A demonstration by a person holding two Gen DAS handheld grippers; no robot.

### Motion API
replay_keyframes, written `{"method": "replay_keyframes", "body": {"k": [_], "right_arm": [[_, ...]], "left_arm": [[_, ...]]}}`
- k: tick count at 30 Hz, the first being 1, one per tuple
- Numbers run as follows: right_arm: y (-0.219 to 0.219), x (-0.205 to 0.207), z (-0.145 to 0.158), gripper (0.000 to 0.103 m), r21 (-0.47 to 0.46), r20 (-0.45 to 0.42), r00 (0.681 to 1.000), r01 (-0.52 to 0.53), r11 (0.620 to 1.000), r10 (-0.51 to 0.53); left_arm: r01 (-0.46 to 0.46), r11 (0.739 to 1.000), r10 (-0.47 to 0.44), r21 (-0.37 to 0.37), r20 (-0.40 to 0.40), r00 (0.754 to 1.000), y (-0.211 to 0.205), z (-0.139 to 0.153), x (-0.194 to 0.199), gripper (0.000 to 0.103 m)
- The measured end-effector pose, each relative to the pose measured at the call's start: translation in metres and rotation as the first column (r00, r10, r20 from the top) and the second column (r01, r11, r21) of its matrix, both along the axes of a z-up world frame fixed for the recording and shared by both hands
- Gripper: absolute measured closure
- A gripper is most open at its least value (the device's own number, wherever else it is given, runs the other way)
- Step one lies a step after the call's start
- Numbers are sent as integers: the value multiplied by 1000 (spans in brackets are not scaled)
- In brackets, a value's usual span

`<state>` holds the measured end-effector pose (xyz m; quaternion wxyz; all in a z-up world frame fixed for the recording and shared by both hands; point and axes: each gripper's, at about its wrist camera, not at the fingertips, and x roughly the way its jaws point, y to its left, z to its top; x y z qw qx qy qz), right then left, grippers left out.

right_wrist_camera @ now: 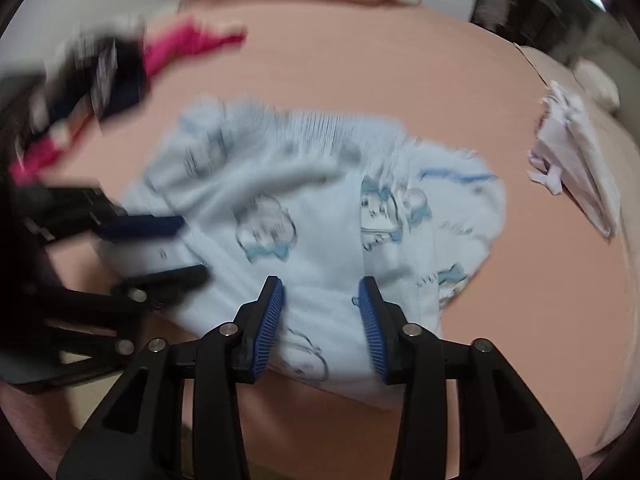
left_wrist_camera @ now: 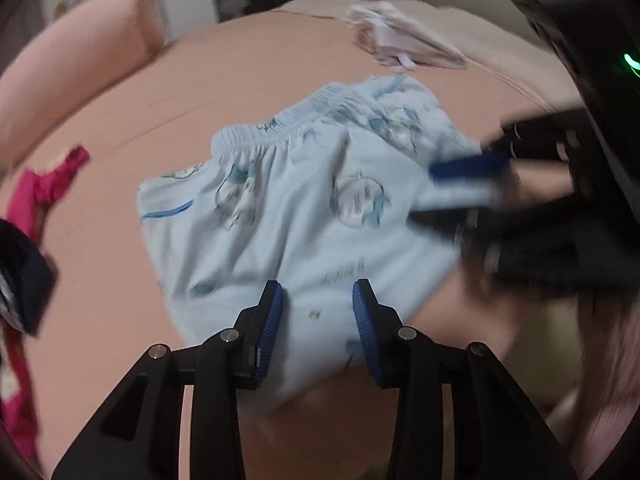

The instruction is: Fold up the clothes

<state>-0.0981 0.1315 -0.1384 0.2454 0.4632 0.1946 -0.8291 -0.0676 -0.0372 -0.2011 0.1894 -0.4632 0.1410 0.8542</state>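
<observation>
Light blue shorts (left_wrist_camera: 304, 208) with a cartoon print and a gathered waistband lie crumpled on the peach bed sheet (left_wrist_camera: 120, 280). My left gripper (left_wrist_camera: 318, 294) hovers over their near edge, its blue pads apart and the cloth showing in the gap below them. The right gripper (left_wrist_camera: 452, 194) comes in from the right, its fingers apart on either side of a fold at the shorts' edge. In the right wrist view the shorts (right_wrist_camera: 320, 208) fill the middle, the right gripper (right_wrist_camera: 320, 294) stands open over them, and the left gripper (right_wrist_camera: 168, 250) reaches in from the left, blurred.
A magenta garment (left_wrist_camera: 44, 188) and a dark navy one (left_wrist_camera: 28, 280) lie at the left of the bed. A folded white and pink pile (left_wrist_camera: 404, 40) sits at the far right, and a peach pillow (left_wrist_camera: 80, 52) lies at the back.
</observation>
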Motion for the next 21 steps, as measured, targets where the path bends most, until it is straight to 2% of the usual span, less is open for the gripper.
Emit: {"method": "replay_keyframes", "body": {"k": [1,2,3,4,5,7,8,11,14,15,16,17,18,20,21], "right_arm": [[7,1,0,65,15,-1,1000,4,1000,-4],[17,-1,3,72,26,0,1000,24,999,-24],[29,-4,5,92,35,0,999,46,998,-46],[38,-7,8,98,50,-7,998,65,997,-65],[46,-8,13,99,38,-8,996,86,996,-86],[59,-9,23,89,-6,-12,992,123,992,-123],[61,-8,29,85,-29,-17,990,136,990,-137],[50,-3,46,83,-141,-37,993,104,984,-110],[19,-3,39,82,-146,0,999,41,988,-41],[7,-1,32,82,-132,19,1000,15,991,-12],[3,-1,21,82,-82,27,1000,8,997,-6],[0,0,10,83,-21,31,999,8,1000,-7],[6,-2,7,84,-11,35,999,21,1000,-21],[24,-5,6,84,-21,42,998,56,998,-55],[35,-9,10,91,-45,55,996,74,996,-72]], "left_arm": [[-2,1000,2,-12,8,1000,-9,1,3,63],[-10,1000,10,-24,17,1000,-18,1,6,63],[-34,999,35,-35,26,999,-28,1,7,62],[-62,998,63,-31,25,998,-36,3,8,55],[-88,996,88,-3,12,996,-40,9,7,53],[-128,990,129,54,-16,992,-47,19,6,54],[-120,990,123,80,-42,991,-43,25,6,54],[-58,990,70,130,-92,993,-18,34,-3,54],[6,998,-3,60,-45,999,11,11,-5,54],[6,1000,-6,20,-20,1000,12,-1,-6,53],[6,1000,-6,15,-16,1000,9,-4,-4,53],[-2,1000,2,12,-8,1000,3,-6,-3,53],[-28,999,28,15,9,1000,-6,-2,-4,53],[-100,995,100,18,28,995,-29,4,-6,53],[-142,989,141,36,25,990,-41,8,-8,53]]}}
